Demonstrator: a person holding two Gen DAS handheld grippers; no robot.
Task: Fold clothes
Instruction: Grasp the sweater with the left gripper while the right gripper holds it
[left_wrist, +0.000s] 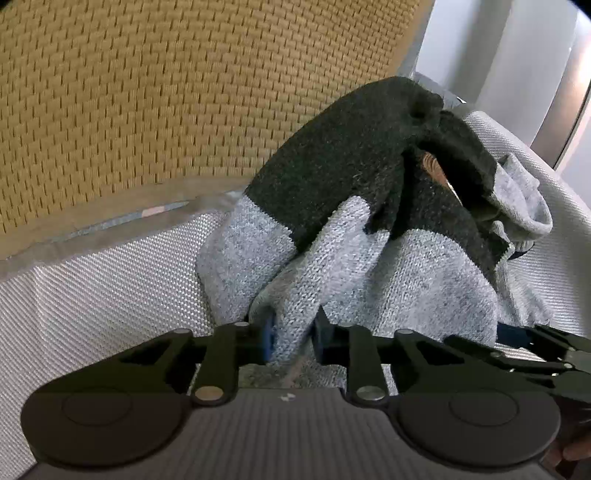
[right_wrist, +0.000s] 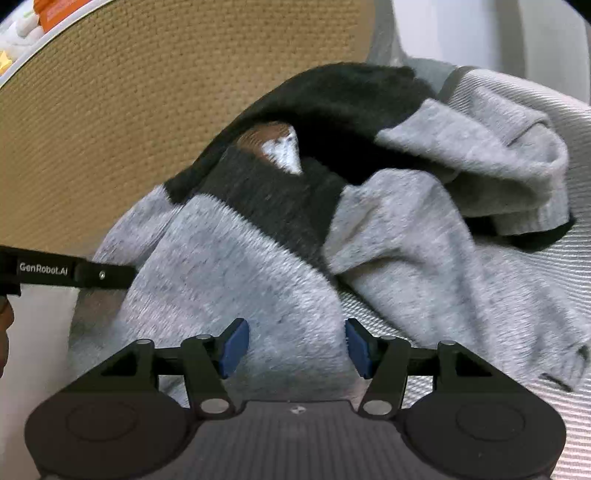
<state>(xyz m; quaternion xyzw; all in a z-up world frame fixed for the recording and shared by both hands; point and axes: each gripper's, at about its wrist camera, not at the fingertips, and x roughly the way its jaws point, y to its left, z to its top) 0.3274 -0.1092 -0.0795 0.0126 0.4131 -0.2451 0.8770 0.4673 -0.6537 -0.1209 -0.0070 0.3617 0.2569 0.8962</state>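
Note:
A knit sweater (left_wrist: 388, 266), light grey with a charcoal upper part, lies crumpled on the white woven surface (left_wrist: 92, 280). A brown and white neck label (right_wrist: 279, 147) shows inside the dark collar. My left gripper (left_wrist: 294, 334) is shut on a fold of the grey knit, which bunches between its blue pads. Its black finger (right_wrist: 74, 275) reaches into the right wrist view from the left and touches the sweater's edge. My right gripper (right_wrist: 295, 347) stands open just over the grey body of the sweater (right_wrist: 240, 266), and its pads are not pressing the cloth. Its black linkage (left_wrist: 535, 343) shows at the right of the left wrist view.
A tan woven mat (left_wrist: 147, 92) lies behind the sweater, joined to the white surface by a strip of clear tape (left_wrist: 147, 218). A pale wall and a metal post (left_wrist: 565, 92) stand at the right. Orange and white items (right_wrist: 44, 16) sit beyond the mat. A hand (right_wrist: 4, 332) shows at the left edge.

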